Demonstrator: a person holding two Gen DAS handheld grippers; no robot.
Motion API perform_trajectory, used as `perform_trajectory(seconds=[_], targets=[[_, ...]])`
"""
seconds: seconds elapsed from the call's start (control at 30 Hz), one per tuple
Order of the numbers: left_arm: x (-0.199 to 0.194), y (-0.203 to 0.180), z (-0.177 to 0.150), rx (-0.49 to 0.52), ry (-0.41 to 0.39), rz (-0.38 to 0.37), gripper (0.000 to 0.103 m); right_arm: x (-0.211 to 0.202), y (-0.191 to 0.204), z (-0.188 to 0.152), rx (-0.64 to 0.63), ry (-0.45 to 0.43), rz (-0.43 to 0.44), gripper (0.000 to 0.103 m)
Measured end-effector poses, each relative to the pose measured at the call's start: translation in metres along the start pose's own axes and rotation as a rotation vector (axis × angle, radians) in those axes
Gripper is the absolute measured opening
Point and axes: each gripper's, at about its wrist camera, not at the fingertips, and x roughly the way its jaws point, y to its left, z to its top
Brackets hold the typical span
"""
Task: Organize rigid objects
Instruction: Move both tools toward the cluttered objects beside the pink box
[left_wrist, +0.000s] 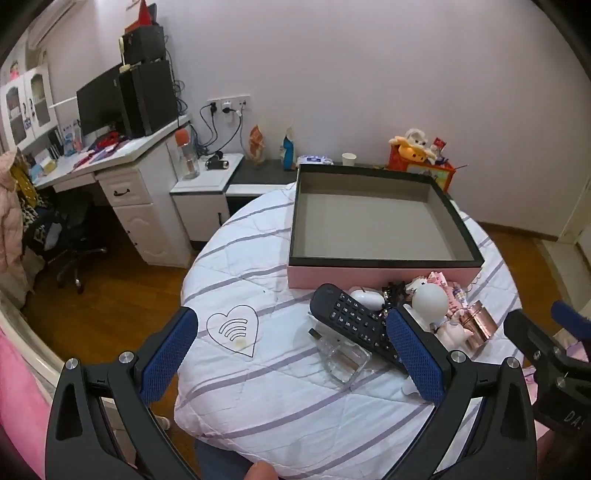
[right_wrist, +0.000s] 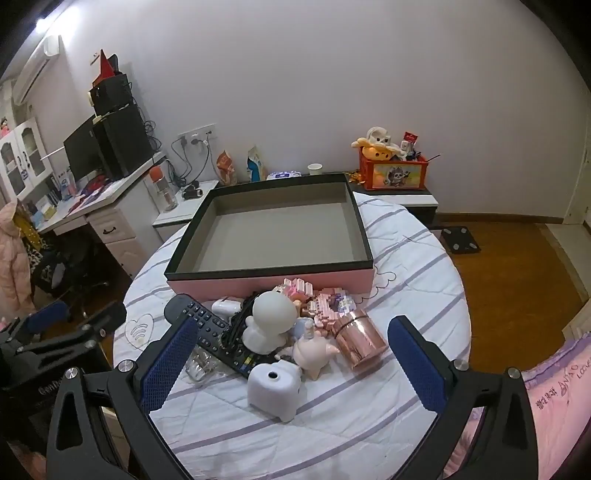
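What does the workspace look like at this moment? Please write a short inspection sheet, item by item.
Surface: round table under a white quilted cover with purple stripes.
Job's things: open pink box, empty; in front of it a pile: black remote, white round-headed figure, pink pig figure, rose-gold tin, white cube-shaped piece, clear glass bottle, pink block model.
Clutter: nothing seen apart from the pile.
Grippers: left gripper and right gripper both open, holding nothing, above the table's near edge.
Cables: several plugged into the wall sockets.
Surroundings: desk with monitor, office chair, orange toy box, wooden floor.
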Motion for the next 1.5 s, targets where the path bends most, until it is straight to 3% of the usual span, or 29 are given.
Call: perform_trajectory(seconds=[0.2,0.43,0.77,1.5], targets=[[-0.005,0.012,-0.004,-0.039,-0.026,-0.008,0.103,-0.005,0.008,-0.005,-0.03,0.004,-0.032,0.103],[-0.003,0.013,-0.002,-0.022,-0.012,0.059,0.103,-0.002,0.011,-0.002,-0.047,0.002,-0.02,0.103],[0.018,-0.004,-0.004,0.037,0.044,0.013,0.103,0.011,-0.001,-0.004,-0.009,0.031,-0.036,0.103],[0.031,-0.004,-0.004,0.031,0.078,0.033,0.103,0.029,-0.007,-0.003,0.004,0.062,-0.014,0.103]])
